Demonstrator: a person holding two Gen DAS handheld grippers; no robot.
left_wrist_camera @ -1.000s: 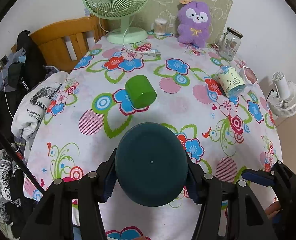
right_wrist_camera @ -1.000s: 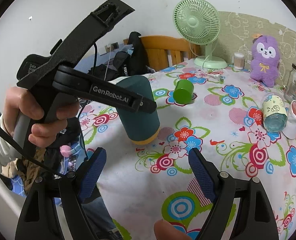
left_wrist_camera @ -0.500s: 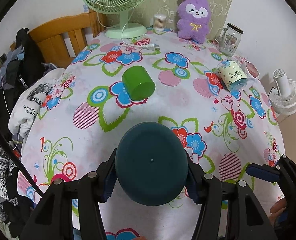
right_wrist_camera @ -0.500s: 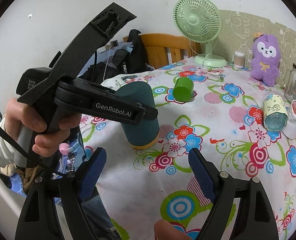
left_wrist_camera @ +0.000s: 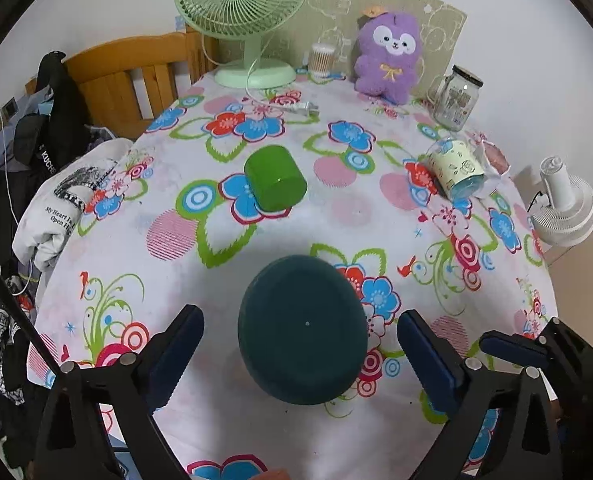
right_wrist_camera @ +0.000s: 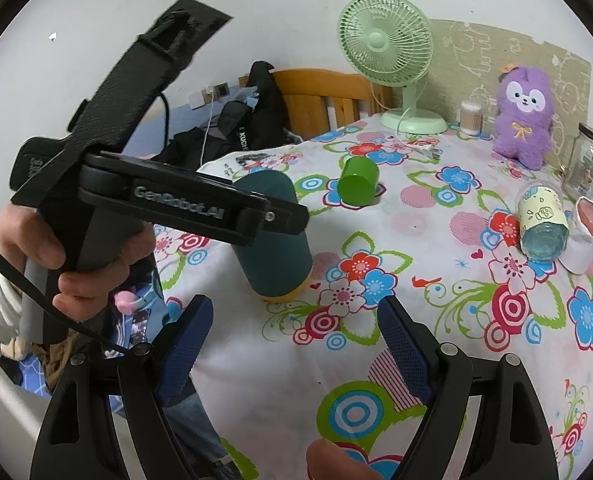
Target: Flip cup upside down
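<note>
While the dark teal cup (left_wrist_camera: 302,330) stands upside down on the flowered tablecloth (left_wrist_camera: 232,280), base up and yellow rim (right_wrist_camera: 286,298) on the cloth, the left gripper (left_wrist_camera: 300,354) hangs over it with jaws spread, touching nothing. The right gripper (right_wrist_camera: 292,350) is likewise open and empty. A green cup (left_wrist_camera: 275,182) sits inverted farther back. A pale patterned jar (left_wrist_camera: 456,170) lies on its side near a lidded glass jar (left_wrist_camera: 456,98); their contents cannot be made out.
</note>
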